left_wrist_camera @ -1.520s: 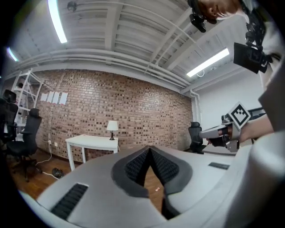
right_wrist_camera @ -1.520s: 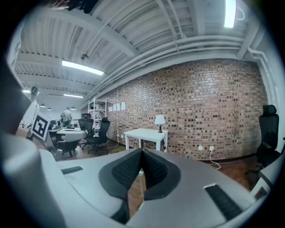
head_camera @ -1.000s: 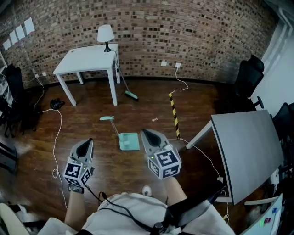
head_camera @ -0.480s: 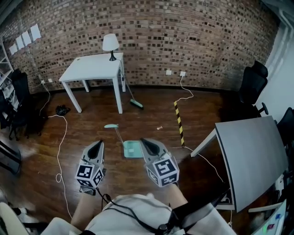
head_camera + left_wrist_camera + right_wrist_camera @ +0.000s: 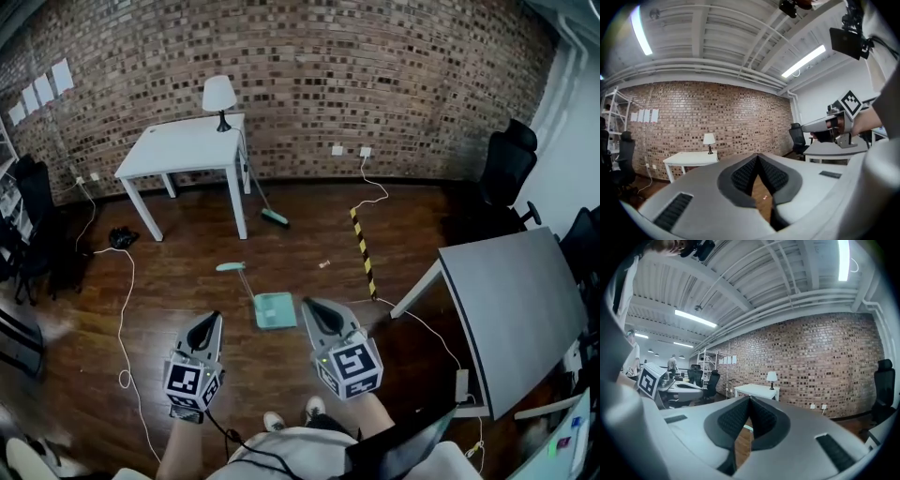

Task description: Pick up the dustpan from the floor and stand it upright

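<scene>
We read the floor (image 5: 169, 272) as dark wood planks with a glossy, light-catching finish, and the wall (image 5: 375, 75) as rough, unpainted brick with matt mortar joints. We find the dustpan (image 5: 273, 309) to be smooth pale-green plastic with a dull sheen, the white table (image 5: 187, 145) smooth and painted-looking, and the grey desk top (image 5: 511, 300) an even matt surface. We see on the left gripper (image 5: 758, 157) and the right gripper (image 5: 750, 400) smooth matt grey plastic shells, with black pads (image 5: 743, 176) finely ribbed and dull.
</scene>
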The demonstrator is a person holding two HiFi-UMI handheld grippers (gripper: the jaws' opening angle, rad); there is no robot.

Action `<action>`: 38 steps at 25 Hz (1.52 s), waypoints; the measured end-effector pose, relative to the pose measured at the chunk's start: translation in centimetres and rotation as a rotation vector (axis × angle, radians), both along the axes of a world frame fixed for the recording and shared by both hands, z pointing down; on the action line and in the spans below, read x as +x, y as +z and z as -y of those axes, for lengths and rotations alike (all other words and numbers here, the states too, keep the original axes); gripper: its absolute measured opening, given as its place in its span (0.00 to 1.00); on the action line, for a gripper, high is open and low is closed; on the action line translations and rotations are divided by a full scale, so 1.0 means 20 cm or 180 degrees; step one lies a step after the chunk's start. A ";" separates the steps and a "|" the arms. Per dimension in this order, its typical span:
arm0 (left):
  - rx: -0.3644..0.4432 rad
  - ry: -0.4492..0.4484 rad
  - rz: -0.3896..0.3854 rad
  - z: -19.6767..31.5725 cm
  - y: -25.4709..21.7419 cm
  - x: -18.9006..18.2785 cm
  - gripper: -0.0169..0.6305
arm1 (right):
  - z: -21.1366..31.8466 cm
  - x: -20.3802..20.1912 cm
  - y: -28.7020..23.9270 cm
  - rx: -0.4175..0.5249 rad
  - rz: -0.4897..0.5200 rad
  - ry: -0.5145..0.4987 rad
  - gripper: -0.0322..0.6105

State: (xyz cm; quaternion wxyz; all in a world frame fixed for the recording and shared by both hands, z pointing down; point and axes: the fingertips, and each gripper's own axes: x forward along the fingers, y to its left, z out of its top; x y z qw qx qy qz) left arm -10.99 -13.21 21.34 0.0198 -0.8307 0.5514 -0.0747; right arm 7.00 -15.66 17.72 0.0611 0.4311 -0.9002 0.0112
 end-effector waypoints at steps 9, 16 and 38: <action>-0.0117 0.0158 0.0057 -0.16 0.11 0.10 0.04 | -0.23 0.16 0.12 -0.0222 -0.0014 0.0047 0.02; -0.0167 0.0223 0.0166 -0.56 0.14 0.29 0.04 | -0.55 0.21 0.08 -0.0088 0.0018 -0.0135 0.02; -0.0038 0.0060 0.0251 -2.10 -0.02 1.14 0.04 | -2.02 0.97 -0.02 0.0068 0.0148 -0.0373 0.02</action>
